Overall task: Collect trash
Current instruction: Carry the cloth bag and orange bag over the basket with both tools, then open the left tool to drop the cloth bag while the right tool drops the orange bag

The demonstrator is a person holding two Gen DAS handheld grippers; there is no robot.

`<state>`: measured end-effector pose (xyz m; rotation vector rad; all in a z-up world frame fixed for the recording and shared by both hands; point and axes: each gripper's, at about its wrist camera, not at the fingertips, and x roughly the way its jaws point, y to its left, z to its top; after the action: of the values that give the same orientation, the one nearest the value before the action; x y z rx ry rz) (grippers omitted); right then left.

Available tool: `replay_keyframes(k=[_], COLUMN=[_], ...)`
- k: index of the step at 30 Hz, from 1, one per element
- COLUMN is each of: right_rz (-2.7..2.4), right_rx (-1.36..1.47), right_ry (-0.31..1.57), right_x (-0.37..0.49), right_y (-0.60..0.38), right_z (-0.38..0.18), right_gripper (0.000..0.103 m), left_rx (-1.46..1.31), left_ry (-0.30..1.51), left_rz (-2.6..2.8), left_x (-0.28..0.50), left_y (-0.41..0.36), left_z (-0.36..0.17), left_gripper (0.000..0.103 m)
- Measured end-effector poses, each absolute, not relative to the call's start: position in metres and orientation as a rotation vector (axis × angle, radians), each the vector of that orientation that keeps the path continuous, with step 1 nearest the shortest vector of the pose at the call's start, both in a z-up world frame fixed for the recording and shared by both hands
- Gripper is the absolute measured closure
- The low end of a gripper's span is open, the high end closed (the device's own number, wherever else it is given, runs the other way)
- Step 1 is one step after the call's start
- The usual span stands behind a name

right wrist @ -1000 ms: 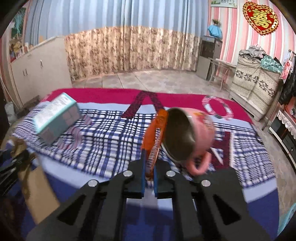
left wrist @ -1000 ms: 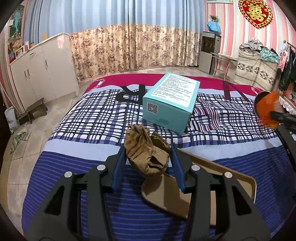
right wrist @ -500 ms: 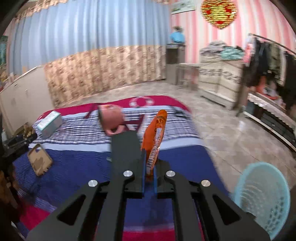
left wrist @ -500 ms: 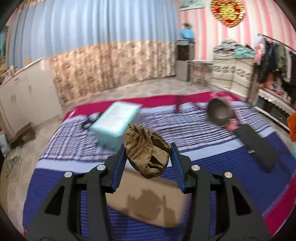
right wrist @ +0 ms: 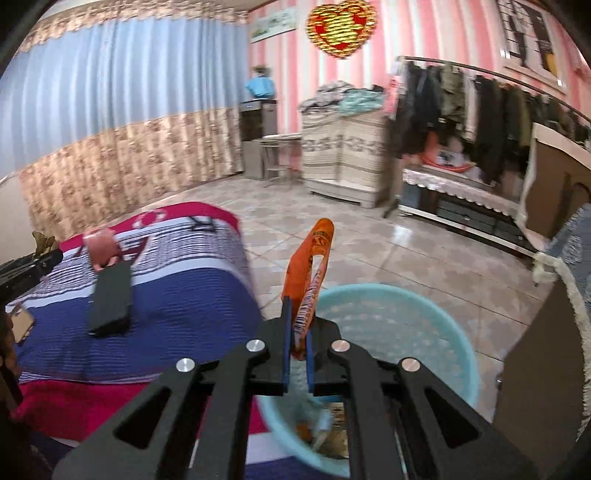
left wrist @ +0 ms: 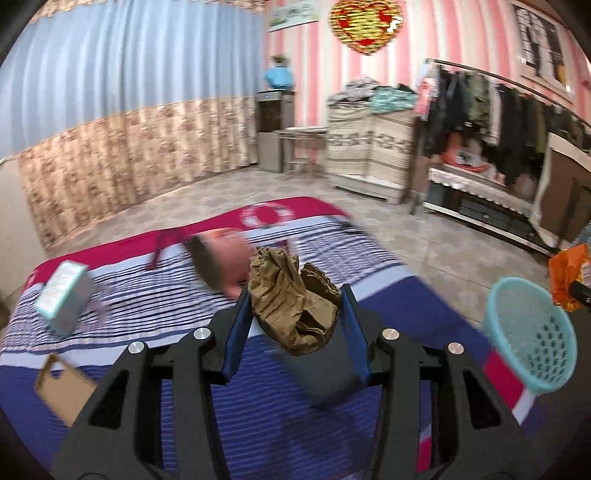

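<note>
Both grippers loaded: left gripper (left wrist: 295,317) clamps brown paper wad (left wrist: 291,302), right gripper (right wrist: 298,332) orange wrapper (right wrist: 310,273); mug (left wrist: 221,262) blurred.

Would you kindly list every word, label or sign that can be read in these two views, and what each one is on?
Nothing here reads reliably.
Orange wrapper in the right gripper: dark lettering and a barcode, too blurred and creased to read.
Red and gold heart ornament on the wall: a gold emblem, too blurred to make out.
Teal box on the bed: any print is smeared by motion.
Framed picture high on the wall: no legible text.
</note>
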<state>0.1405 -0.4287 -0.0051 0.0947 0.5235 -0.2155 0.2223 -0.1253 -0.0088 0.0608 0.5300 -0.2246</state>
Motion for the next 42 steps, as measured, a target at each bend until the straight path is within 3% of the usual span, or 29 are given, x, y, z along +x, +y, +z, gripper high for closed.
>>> replay_keyframes(k=[11,26,30,32,35,42], right_rz=[-0.280,-0.353,-0.355,-0.359,-0.363,-0.373], right_rx=[0.064,0.221,0.225,0.236,0.248,0.239], right_ry=[0.568,0.586,0.589,0.589,0.589,0.583], right_x=[0.129,0.131,0.132,0.131,0.131,0.135], right_y=[-0.486,-0.532,-0.536,-0.539,-0.541,-0.540], right_z=[-0.015,-0.048,-0.049,-0.053,-0.057,-0.060], right_gripper=[0.097,0.097,0.097,0.097,0.097,0.097], left_rx=[0.145,0.244,0.265,0.279,0.270,0.211], left_ry=[0.529,0.601,0.618,0.609,0.585,0.534], left_rz=[-0.405,-0.598,-0.626,-0.603,-0.577,-0.490], left_x=[0.207,0.209,0.214,0.215,0.216,0.220], left_y=[-0.245,-0.362,-0.382,-0.385,-0.377,-0.332], left_z=[-0.009,-0.048,-0.056,-0.057,-0.053,-0.033], left_gripper=[0.057,0.055,0.046,0.027,0.016,0.006])
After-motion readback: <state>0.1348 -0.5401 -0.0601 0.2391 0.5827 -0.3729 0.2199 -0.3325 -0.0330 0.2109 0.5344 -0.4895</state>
